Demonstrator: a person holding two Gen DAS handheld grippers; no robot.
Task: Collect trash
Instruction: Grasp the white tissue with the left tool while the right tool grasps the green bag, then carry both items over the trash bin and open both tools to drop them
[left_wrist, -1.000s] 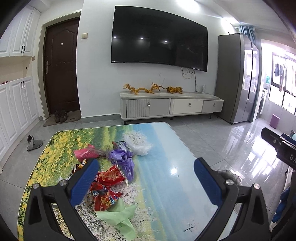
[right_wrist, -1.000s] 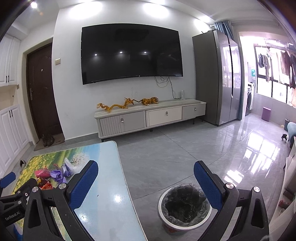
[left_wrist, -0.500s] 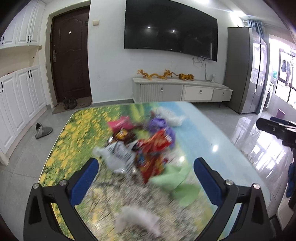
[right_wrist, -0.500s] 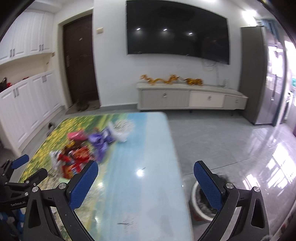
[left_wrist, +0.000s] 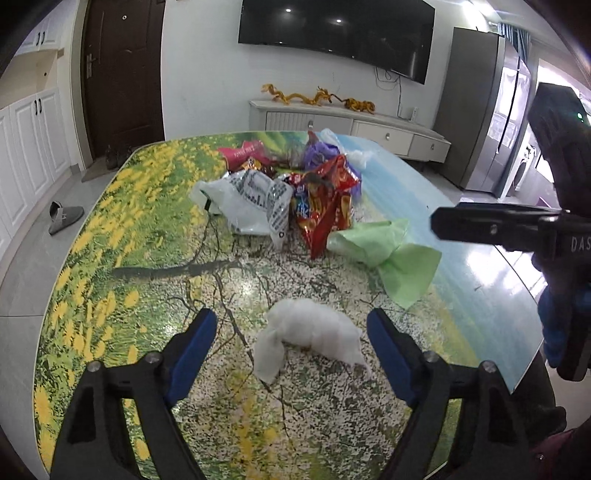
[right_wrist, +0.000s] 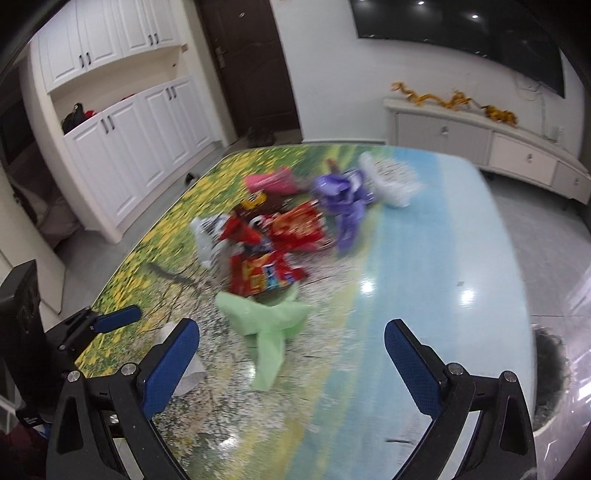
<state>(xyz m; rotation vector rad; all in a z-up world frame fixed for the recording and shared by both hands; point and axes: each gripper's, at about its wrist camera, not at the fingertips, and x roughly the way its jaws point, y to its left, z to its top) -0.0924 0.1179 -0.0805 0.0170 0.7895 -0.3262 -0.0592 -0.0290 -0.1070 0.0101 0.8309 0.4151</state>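
Plenty of bare table (left_wrist: 155, 332) flanks your closing left gripper (left_wrist: 291, 343), its jaws apart around a crumpled white tissue (left_wrist: 314, 332); your right gripper (right_wrist: 291, 354) gapes empty.

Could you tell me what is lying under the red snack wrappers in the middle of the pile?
The red snack wrappers overlap a white printed plastic bag and the light green bag. Whatever lies directly beneath them on the table is covered.

Both wrist views look steeply down, close over the shared table (left_wrist: 110, 258).
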